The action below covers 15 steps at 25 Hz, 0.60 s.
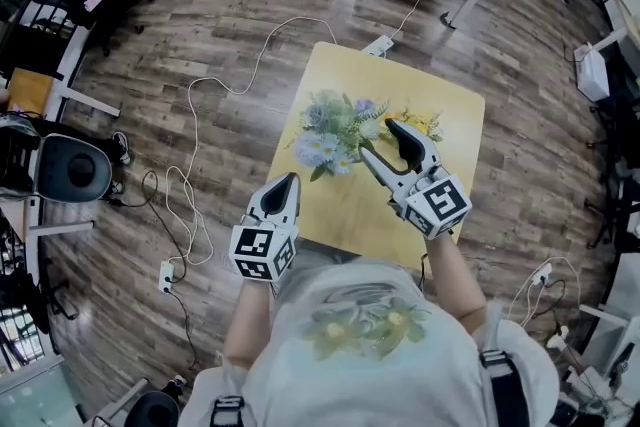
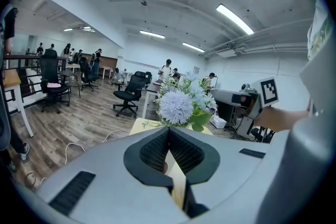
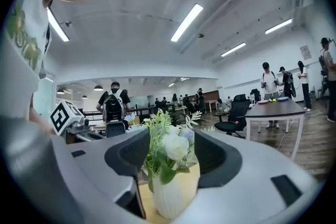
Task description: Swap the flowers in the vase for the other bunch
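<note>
White vase stands upright on the yellow counter, blooms pointing up, just ahead of the wide-spread right tongs; left tongs sit closed, empty.

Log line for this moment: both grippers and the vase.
left gripper: jaws shut, empty | right gripper: jaws open, white vase between them, untouched | vase: upright on yellow table, flowers in it
</note>
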### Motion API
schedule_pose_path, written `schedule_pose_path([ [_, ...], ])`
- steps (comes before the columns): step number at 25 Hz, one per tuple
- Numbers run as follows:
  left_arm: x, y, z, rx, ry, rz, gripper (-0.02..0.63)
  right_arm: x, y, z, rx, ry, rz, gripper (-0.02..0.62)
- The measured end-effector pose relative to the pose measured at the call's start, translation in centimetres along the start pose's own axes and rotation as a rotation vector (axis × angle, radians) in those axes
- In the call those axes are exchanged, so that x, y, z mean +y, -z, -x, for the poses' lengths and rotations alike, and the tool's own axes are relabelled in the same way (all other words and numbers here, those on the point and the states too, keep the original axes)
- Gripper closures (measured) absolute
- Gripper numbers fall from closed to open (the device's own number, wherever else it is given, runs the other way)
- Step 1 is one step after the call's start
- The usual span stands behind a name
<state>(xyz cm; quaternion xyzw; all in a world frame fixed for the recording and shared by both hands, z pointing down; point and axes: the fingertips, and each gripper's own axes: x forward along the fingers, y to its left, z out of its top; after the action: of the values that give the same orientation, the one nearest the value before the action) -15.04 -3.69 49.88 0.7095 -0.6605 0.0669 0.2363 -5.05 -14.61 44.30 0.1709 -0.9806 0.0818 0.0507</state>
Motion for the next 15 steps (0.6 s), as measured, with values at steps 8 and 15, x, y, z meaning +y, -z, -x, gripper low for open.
schedule_pose_path([
  [8, -0.8, 0.0, 0.5, -0.004, 0.004, 0.000, 0.589, -2.2, 1.6, -3.0, 0.016, 0.039, -0.188, 0.350],
  [15, 0.2, 0.6, 1.7, -0.008, -0.013, 0.009, 0.589, -0.6, 2.8, -3.3, 0.046, -0.038, -0.239, 0.470],
])
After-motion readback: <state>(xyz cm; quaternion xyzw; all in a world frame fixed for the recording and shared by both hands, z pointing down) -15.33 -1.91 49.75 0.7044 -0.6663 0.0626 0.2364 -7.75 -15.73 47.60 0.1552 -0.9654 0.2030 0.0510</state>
